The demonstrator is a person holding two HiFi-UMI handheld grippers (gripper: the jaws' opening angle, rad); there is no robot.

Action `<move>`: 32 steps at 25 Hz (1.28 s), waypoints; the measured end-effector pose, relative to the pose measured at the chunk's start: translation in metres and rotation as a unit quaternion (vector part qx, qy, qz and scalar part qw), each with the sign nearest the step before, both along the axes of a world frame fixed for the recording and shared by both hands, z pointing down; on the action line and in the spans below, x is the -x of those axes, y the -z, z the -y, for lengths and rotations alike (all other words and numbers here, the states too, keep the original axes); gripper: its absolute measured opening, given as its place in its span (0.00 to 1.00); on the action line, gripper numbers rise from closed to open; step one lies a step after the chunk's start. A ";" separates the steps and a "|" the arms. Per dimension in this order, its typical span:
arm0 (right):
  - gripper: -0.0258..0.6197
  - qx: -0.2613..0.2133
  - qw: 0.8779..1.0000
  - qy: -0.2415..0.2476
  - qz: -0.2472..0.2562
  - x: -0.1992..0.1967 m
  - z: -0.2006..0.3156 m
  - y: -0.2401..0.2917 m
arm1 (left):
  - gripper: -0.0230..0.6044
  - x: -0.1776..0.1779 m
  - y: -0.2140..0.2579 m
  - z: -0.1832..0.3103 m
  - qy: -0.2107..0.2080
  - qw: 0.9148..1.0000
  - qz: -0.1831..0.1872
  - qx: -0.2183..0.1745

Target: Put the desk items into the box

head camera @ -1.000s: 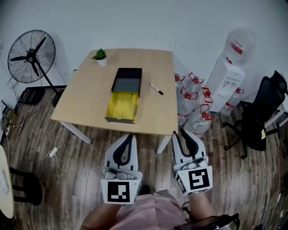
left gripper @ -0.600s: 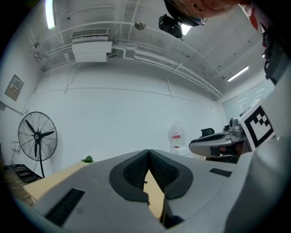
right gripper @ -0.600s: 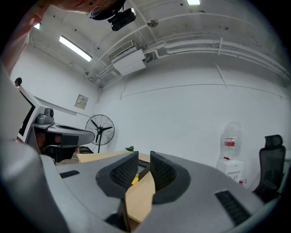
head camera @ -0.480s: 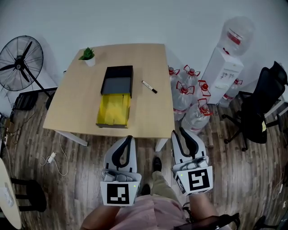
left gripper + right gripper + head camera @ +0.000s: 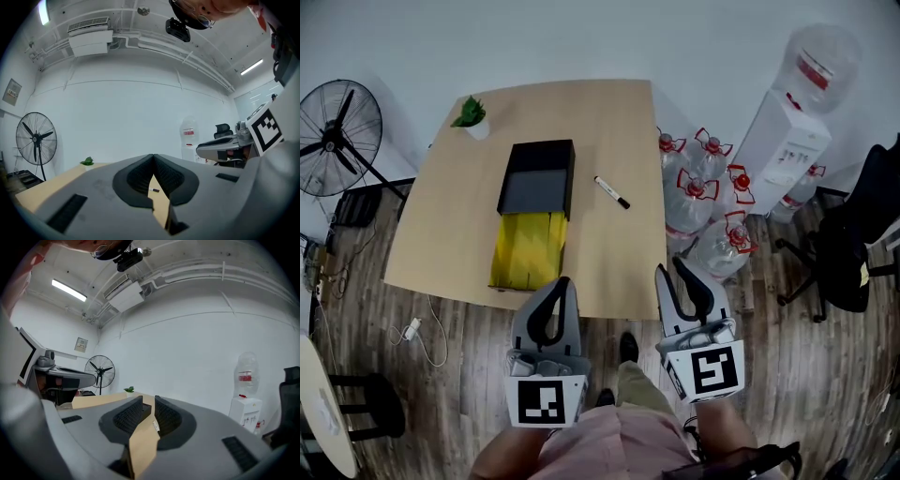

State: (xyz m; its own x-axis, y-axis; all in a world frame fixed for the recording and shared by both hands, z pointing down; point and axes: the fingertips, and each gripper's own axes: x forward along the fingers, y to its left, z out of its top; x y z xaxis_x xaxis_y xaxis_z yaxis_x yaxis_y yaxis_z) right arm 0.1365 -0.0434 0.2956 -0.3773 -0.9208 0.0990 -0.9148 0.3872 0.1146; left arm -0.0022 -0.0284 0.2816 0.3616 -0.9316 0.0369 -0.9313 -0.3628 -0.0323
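Fingers meet on left gripper (image 5: 563,280), part slightly on right gripper (image 5: 670,267), both at table (image 5: 609,253) edge.

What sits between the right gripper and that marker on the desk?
Nothing. In the head view, only bare desk lies between the right gripper and the marker. The black box stands off to the left.
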 end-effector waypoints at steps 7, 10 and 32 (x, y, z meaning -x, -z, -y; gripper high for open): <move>0.17 -0.016 0.999 0.039 0.004 -0.009 0.073 0.020 | 0.05 -0.015 0.025 0.064 0.033 0.999 0.006 -0.025; 0.17 -0.031 0.998 0.052 0.003 -0.009 0.099 0.033 | 0.05 -0.016 0.039 0.084 0.046 0.998 0.010 -0.038; 0.19 0.038 0.997 0.047 -0.048 0.032 0.232 -0.020 | 0.05 0.044 -0.007 0.215 0.048 0.999 -0.012 0.017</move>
State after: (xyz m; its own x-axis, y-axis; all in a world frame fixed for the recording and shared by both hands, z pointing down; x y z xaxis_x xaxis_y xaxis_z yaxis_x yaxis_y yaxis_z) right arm 0.1040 -0.2757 0.3156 -0.4473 -0.8702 0.2064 -0.8601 0.4819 0.1676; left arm -0.0466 -0.2432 0.2891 0.2711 -0.9606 0.0614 -0.9624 -0.2715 0.0022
